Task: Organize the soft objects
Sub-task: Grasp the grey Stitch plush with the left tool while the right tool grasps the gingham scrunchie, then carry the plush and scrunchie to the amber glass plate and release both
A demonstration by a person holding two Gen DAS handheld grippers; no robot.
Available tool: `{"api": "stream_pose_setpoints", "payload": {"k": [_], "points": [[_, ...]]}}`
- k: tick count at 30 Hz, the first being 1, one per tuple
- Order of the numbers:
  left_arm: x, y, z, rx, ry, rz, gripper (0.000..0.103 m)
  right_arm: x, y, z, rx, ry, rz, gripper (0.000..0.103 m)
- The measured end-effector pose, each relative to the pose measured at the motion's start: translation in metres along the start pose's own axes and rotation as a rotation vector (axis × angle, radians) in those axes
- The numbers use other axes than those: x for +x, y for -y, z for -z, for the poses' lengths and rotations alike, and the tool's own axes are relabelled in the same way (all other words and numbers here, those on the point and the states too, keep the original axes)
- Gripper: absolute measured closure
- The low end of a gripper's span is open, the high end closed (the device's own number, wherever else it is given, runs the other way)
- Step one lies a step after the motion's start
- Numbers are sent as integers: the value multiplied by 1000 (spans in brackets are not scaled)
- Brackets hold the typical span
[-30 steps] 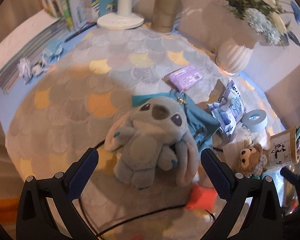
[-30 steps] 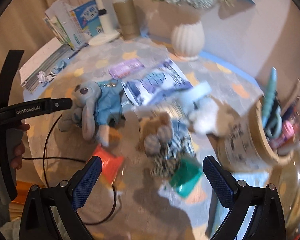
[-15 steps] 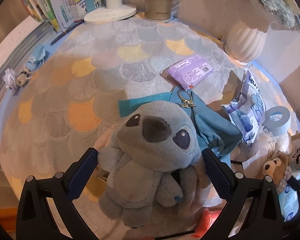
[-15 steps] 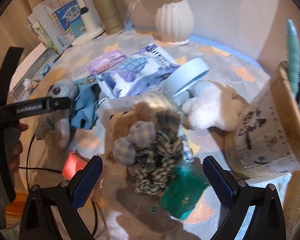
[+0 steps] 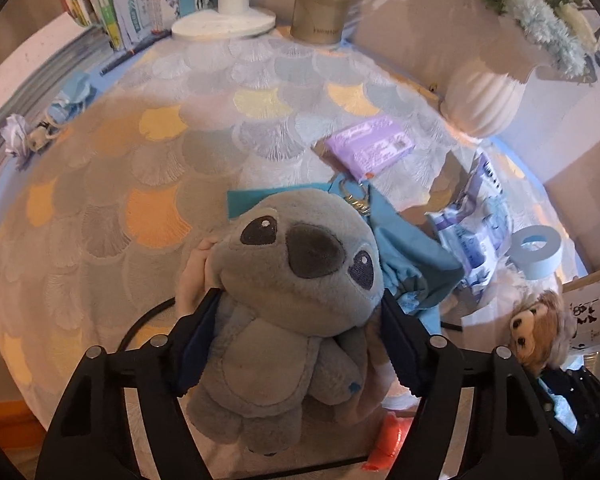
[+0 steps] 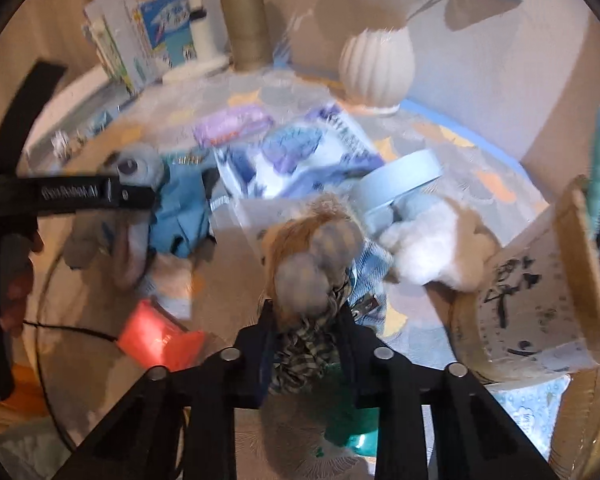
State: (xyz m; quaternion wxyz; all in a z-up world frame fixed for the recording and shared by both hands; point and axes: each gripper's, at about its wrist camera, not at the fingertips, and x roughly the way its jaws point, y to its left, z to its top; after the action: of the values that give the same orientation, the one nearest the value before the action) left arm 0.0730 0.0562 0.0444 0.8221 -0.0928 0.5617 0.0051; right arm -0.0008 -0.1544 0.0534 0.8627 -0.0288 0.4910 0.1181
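Both claws are lowered since a second ago; the left claw point(image 5: 296, 344) is closing on the grey plush point(image 5: 292, 300), the right claw point(image 6: 304, 340) on the brown bear point(image 6: 312, 256).

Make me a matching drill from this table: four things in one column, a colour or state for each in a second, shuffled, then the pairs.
Things:
1. grey plush toy
2. ribbed vase
3. flat packet
4. tape roll

Colour or state:
A. white, holding flowers
B. light blue, ring-shaped
C. between the fingers of the closing left hand-held gripper
D. purple, lying on the tablecloth

Pairs: 1-C, 2-A, 3-D, 4-B
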Motion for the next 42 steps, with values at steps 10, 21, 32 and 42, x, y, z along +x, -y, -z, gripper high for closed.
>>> {"api": "stream_pose_setpoints", "payload": {"k": [10, 21, 32, 42], "points": [[-69, 10, -11, 14, 208, 113, 31, -75, 20, -14, 106, 203, -110, 78], [-168, 91, -41, 232, 444, 307, 30, -183, 65, -16, 223, 466, 3, 78], [-189, 269, -4, 674, 384, 597, 28, -247, 192, 79, 670, 506, 374, 78], [-80, 405, 69, 950, 41, 515, 26, -227, 243, 149, 879, 366, 457, 78]]}}
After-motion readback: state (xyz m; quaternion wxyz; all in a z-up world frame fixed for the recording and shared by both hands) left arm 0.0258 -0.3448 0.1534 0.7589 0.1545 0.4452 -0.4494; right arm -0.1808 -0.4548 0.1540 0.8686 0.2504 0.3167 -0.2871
